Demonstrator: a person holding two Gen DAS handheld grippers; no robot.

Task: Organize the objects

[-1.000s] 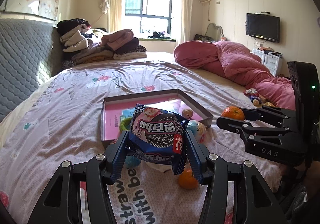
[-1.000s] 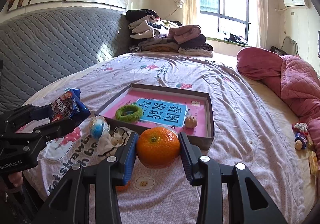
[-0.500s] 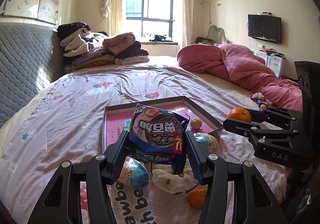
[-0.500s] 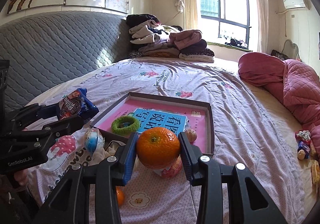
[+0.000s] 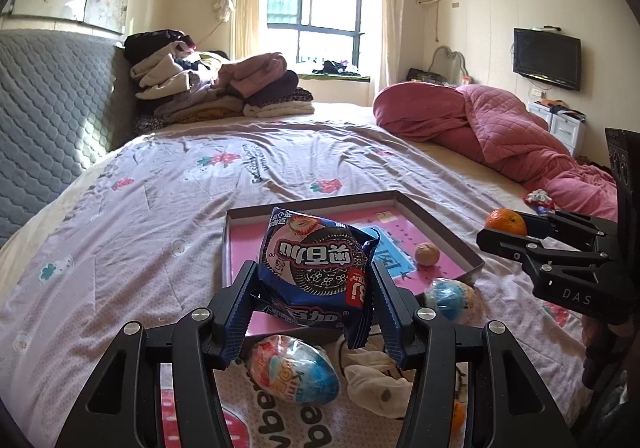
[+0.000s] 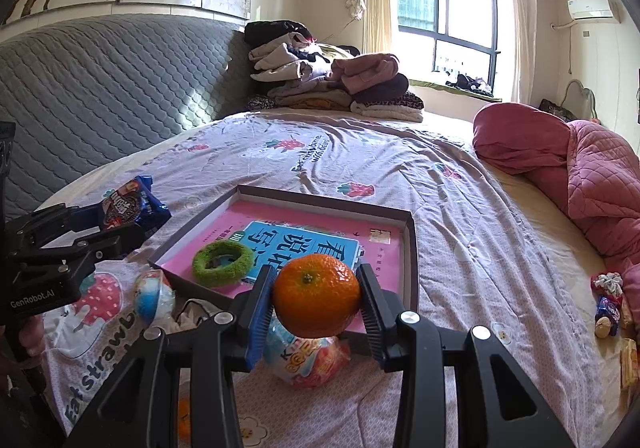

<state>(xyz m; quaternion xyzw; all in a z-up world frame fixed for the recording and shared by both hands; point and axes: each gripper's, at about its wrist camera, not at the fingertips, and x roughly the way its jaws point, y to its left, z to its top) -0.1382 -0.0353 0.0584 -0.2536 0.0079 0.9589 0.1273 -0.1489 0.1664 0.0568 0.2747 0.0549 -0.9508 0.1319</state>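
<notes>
My left gripper pinches the blue crinkly cookie packet above the shallow grey-rimmed pink tray; my right gripper clamps the round orange tangerine, which could roll out of that tray once released.

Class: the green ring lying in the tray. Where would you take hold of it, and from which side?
Grip the green ring across one side of its band, one finger in the hole, coming from above: it lies flat in the tray, whose raised walls block a sideways approach.
</notes>
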